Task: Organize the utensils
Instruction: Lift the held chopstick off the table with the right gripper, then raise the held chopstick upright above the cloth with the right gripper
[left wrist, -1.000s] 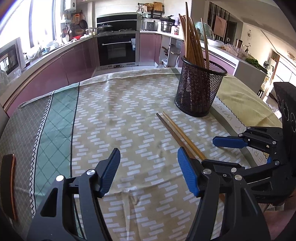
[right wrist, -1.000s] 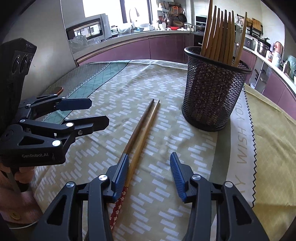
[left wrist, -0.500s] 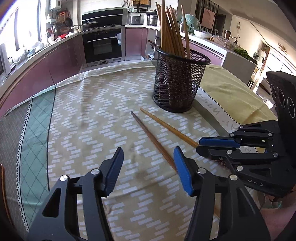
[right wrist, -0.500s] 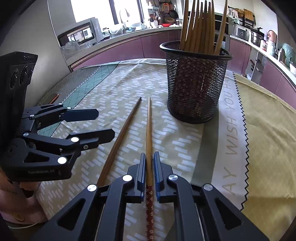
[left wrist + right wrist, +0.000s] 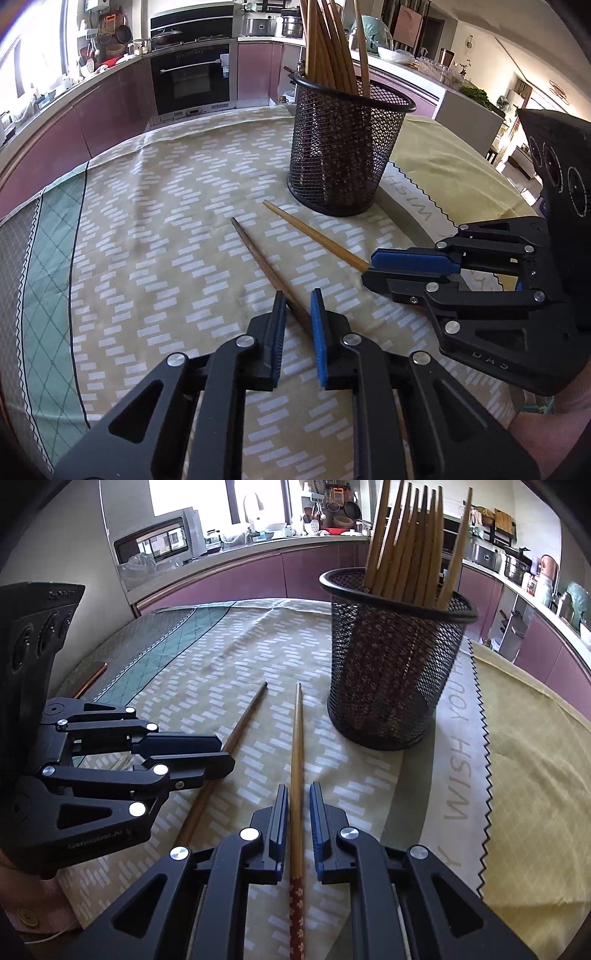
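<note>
A table covered by a patterned tablecloth [image 5: 155, 221] in a kitchen, seen from two handheld grippers.

In the left wrist view, the left gripper [image 5: 297, 321] sits at six o'clock. Its jaws have just been closing and now pinch the thick end of a dark brown chopstick [image 5: 258, 258], which runs up toward eleven o'clock across the cloth. Just right of it lies a lighter chopstick [image 5: 314, 234], its near end clamped in the right gripper [image 5: 373, 267] at three o'clock. A black mesh holder [image 5: 343, 147] full of upright chopsticks stands at one o'clock, near both loose tips.

In the right wrist view, the left gripper [image 5: 221, 751] enters from nine o'clock over the dark chopstick. At six o'clock the right gripper's blue pads [image 5: 316, 819] hold the lighter chopstick, whose red flowered end [image 5: 297, 912] points back toward the camera. The holder stands at one o'clock.
</note>
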Demonstrator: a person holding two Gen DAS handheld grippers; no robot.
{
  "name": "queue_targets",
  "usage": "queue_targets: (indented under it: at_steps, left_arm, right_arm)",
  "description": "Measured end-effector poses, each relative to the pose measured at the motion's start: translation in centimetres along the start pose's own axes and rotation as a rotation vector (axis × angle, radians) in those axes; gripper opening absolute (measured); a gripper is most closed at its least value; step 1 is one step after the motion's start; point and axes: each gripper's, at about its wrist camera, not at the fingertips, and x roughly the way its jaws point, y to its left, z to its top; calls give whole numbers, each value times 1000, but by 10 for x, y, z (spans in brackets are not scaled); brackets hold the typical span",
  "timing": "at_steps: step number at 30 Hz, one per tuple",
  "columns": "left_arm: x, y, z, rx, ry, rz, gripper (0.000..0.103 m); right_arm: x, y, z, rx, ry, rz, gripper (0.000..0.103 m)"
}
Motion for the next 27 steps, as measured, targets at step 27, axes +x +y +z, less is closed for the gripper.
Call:
queue_targets:
  at_steps: [27]
  left_arm:
    - [4,17,2,-18,16,-17,27]
  right_arm:
    - [-7,-4,-8,38,-2,19,16]
